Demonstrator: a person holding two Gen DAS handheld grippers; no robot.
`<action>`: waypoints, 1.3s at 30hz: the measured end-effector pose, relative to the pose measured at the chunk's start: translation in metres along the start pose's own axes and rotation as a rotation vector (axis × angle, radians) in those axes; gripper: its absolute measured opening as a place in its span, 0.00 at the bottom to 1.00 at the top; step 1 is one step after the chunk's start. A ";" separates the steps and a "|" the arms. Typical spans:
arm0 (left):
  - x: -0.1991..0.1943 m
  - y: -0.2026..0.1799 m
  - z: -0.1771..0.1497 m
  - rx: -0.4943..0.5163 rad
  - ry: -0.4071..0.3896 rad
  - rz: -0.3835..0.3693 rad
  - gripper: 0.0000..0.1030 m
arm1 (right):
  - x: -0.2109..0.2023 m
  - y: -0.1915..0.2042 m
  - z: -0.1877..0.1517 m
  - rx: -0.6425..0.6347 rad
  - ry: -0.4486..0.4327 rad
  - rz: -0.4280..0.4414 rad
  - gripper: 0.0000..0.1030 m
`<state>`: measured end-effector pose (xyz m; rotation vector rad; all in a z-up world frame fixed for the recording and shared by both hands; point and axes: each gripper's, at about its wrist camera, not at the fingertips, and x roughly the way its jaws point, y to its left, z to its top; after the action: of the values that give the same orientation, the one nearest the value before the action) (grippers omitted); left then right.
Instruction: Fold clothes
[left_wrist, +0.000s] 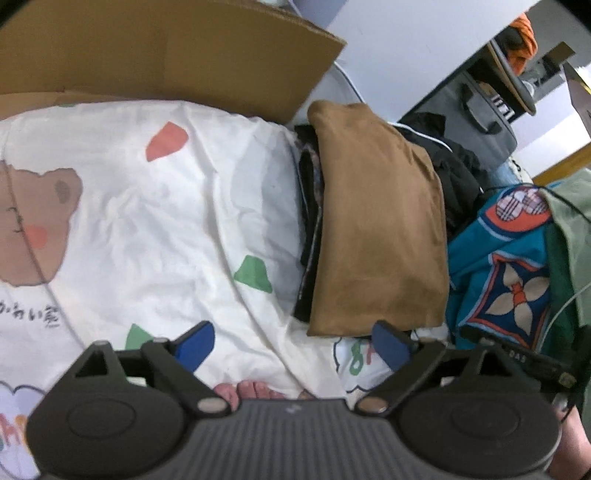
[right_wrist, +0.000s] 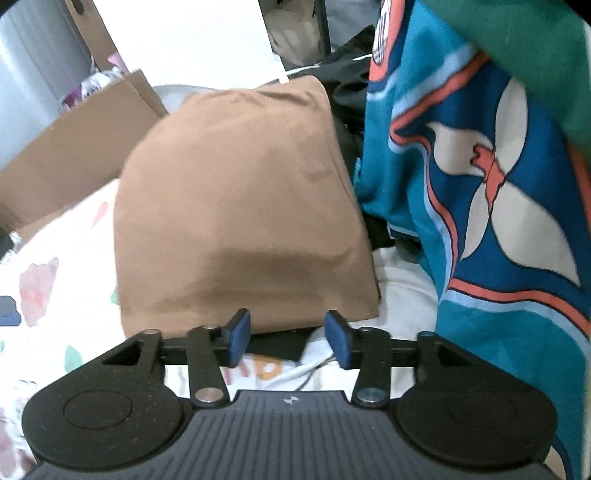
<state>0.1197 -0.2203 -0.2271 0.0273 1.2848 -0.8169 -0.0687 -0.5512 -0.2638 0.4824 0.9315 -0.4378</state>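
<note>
Folded brown garment (left_wrist: 376, 221) atop a stack of dark clothes (left_wrist: 308, 229) on printed bedsheet (left_wrist: 166, 221), long axis running away from the cameras, left gripper (left_wrist: 293, 349) jaws wide apart, empty, right gripper (right_wrist: 288, 339) jaws apart, just short of its near edge.

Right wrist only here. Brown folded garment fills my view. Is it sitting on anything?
Observer: Yes, the brown garment tops a stack of dark folded clothes; their edges show along its left side.
Operator: Left gripper holding anything?
Observer: No. The left gripper is open, over the white printed bedsheet just short of the stack.
Operator: What's behind the stack?
Observer: A dark suitcase stands beyond it, handle facing the camera.
</note>
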 end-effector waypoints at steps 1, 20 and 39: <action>-0.005 -0.002 0.002 -0.002 0.000 0.008 0.92 | -0.005 0.002 0.001 0.004 0.000 0.005 0.53; -0.165 -0.006 0.020 -0.038 -0.047 0.113 0.99 | -0.119 0.024 0.027 0.152 0.020 0.105 0.91; -0.311 -0.006 0.006 -0.062 -0.142 0.241 0.99 | -0.192 0.054 0.042 0.145 0.024 0.156 0.99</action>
<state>0.1065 -0.0651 0.0422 0.0718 1.1464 -0.5620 -0.1125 -0.5029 -0.0710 0.6883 0.8814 -0.3597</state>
